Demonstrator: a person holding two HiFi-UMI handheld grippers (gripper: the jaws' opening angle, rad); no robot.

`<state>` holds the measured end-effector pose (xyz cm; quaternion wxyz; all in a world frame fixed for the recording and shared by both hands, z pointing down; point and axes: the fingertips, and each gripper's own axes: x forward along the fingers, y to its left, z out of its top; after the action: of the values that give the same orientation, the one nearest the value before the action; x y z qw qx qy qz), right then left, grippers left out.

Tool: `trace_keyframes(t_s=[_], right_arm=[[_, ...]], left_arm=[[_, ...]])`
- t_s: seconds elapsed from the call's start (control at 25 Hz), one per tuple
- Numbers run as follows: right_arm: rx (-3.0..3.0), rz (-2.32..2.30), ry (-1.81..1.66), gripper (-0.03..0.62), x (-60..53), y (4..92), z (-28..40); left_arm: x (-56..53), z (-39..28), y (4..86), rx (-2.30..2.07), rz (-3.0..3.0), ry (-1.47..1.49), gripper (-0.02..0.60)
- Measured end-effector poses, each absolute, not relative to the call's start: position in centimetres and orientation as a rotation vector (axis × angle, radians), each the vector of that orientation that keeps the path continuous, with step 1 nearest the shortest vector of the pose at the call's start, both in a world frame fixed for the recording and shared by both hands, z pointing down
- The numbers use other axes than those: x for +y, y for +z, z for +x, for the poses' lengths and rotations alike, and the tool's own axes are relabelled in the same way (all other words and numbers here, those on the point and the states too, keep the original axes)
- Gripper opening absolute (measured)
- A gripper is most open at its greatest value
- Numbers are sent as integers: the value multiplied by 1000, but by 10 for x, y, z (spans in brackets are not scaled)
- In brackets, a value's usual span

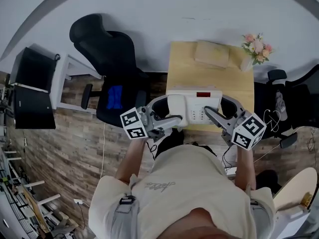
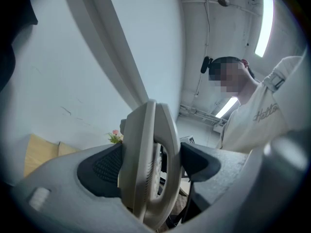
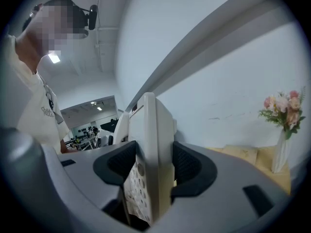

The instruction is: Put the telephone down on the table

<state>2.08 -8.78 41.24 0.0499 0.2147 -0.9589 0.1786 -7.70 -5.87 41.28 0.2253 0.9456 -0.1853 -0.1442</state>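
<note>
A cream desk telephone [image 1: 193,105] with a red display is held flat between both grippers, over the near edge of the wooden table [image 1: 219,78]. I cannot tell whether it touches the table. My left gripper [image 1: 168,119] is shut on the phone's left, handset side. In the left gripper view the phone [image 2: 146,144] stands edge-on between the black pads [image 2: 104,169] of the left gripper [image 2: 148,168]. My right gripper [image 1: 213,114] is shut on its right, keypad side. The right gripper view shows the phone [image 3: 153,130] clamped in the right gripper [image 3: 150,171].
A beige cushion [image 1: 212,53] lies at the table's far edge, and a vase of pink flowers [image 1: 256,48] stands at the far right corner. A black office chair [image 1: 112,59] is left of the table and another chair [image 1: 294,98] is to the right. The white wall is behind.
</note>
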Motion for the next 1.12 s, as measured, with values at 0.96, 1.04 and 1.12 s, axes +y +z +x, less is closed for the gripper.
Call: trace_keyframes(t_s=[0.96, 1.04, 1.12], right_arm=[[-2776, 790, 797, 224, -229, 485, -64], [-2770, 765, 847, 224, -240, 501, -63], [-2756, 743, 894, 224, -249, 520, -59]], left_arm=[[-212, -167, 478, -385, 2467, -349, 374], [-223, -166, 492, -402, 2448, -335, 374], [-233, -162, 509, -413, 2418, -317, 374]])
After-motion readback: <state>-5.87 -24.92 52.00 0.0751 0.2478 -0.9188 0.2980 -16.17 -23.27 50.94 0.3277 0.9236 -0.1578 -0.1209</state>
